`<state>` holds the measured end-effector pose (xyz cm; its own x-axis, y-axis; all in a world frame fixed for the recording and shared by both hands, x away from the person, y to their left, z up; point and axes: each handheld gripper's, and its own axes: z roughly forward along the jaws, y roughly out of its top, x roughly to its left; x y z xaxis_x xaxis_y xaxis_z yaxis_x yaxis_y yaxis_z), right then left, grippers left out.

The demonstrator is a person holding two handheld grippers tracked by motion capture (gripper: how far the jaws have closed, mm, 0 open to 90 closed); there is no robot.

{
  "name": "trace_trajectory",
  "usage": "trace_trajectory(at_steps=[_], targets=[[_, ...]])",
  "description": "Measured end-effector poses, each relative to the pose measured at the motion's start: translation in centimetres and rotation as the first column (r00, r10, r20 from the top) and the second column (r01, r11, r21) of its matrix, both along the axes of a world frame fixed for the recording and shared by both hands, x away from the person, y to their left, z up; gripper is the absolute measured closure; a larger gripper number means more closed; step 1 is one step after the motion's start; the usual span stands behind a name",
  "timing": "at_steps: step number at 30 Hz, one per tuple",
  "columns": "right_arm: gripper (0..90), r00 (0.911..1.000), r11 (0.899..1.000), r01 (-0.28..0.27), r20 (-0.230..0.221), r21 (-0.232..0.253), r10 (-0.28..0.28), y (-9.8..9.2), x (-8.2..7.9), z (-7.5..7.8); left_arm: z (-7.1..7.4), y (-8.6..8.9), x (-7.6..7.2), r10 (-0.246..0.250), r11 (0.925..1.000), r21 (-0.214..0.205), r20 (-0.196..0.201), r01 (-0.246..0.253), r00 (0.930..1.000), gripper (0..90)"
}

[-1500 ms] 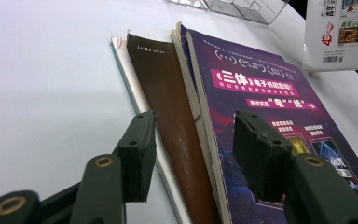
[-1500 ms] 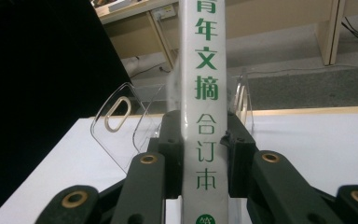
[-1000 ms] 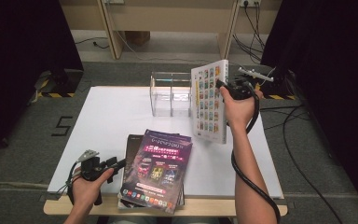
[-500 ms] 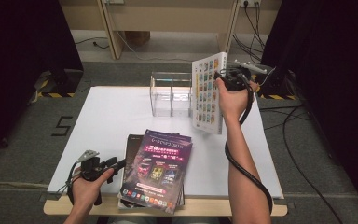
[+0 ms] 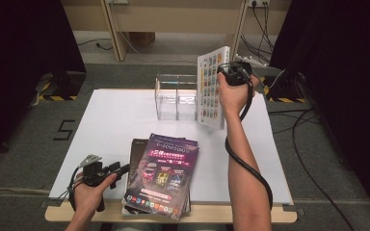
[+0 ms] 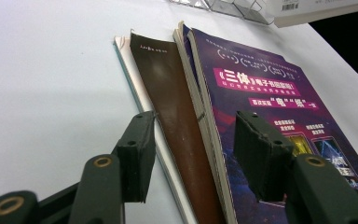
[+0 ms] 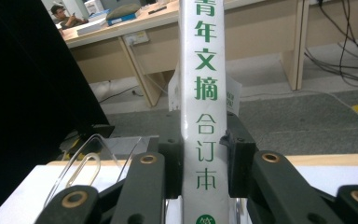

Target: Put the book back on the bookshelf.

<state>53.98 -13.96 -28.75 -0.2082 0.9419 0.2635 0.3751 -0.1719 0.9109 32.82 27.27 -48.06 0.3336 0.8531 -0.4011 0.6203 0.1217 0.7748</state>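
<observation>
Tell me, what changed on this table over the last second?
The right tool, shut on the white book, carried it upright leftward, closer to the clear rack. Nothing was let go. The left tool stayed open beside the stack of magazines, which did not move.
</observation>
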Motion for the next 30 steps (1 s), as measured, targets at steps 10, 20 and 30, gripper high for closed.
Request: trace_trajectory(at_steps=[10, 20, 30], targets=[[73.8, 0.9991, 1.000, -0.008, 0.042, -0.004, 0.008, 1.0, 1.5, -0.7, -0.2, 0.0, 0.1, 0.004, 1.0000, -0.005, -0.004, -0.004, 1.0000, 48.0], [73.4, 0.9947, 0.999, -0.019, 0.100, -0.048, 0.024, 1.0, -0.3, -2.8, -0.4, 0.0, 0.0, 0.000, 1.0000, -0.001, -0.008, 0.000, 1.0000, 48.0], [72.1, 0.9910, 0.997, -0.053, 0.120, -0.053, 0.059, -0.9, -5.2, -4.5, -0.6, -0.2, -0.1, -0.006, 1.0000, 0.005, -0.013, 0.006, 0.9999, 47.8]])
